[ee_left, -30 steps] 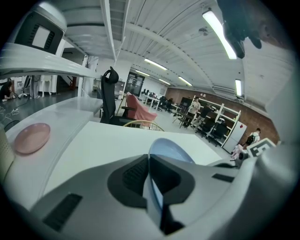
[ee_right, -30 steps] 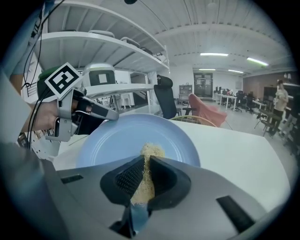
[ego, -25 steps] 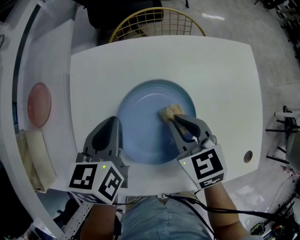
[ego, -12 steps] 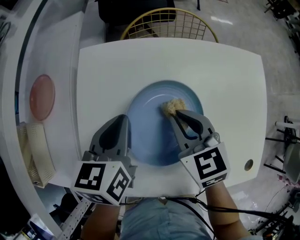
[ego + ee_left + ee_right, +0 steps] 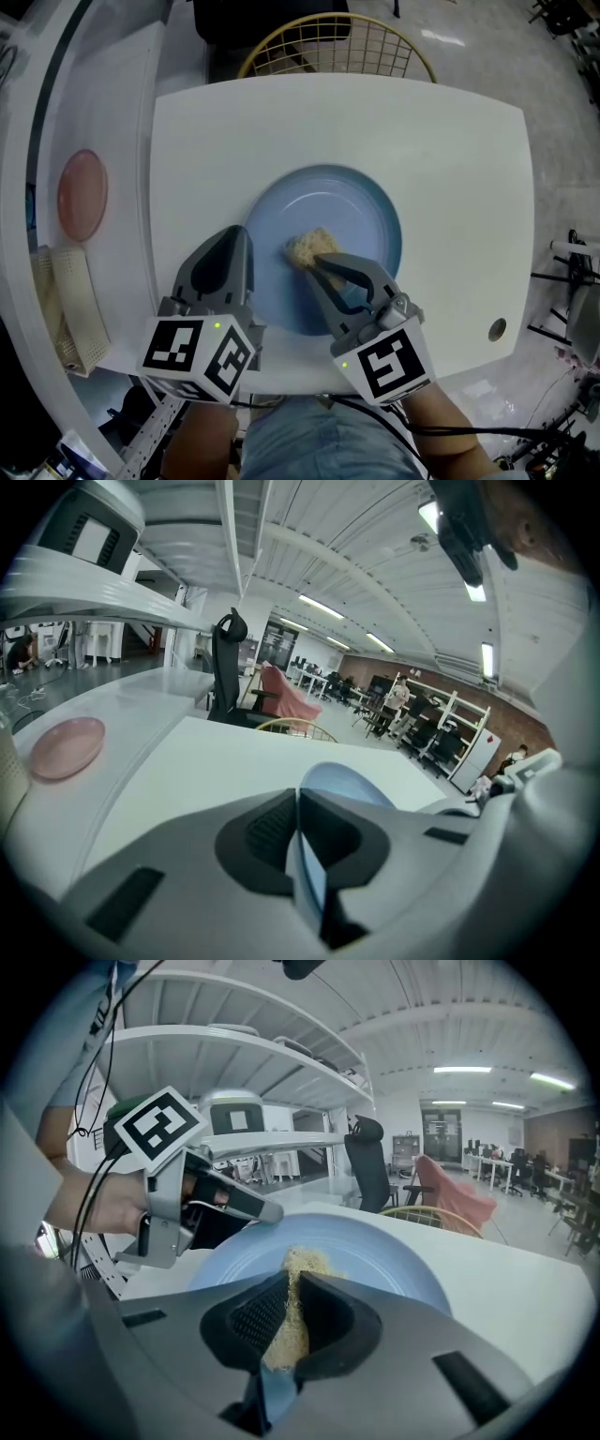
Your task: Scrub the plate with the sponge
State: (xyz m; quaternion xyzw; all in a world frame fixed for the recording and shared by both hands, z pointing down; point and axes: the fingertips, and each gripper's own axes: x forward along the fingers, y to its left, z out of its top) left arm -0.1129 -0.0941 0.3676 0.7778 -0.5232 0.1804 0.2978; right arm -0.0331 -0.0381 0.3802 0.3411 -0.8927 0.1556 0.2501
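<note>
Your left gripper [image 5: 236, 240], right gripper [image 5: 315, 262]: grey moulded bodies, white cubes with black square markers, green lights. Black cables behind right one. Pale denim.

A white table [image 5: 450, 169] fills the middle; a gold wire chair [image 5: 328, 47] stands at its far edge; a round hole [image 5: 497, 329] sits near its right front corner; on the curved white counter [image 5: 112, 103] at left lie a pink dish [image 5: 82, 194] and a beige woven cloth [image 5: 70, 319].
</note>
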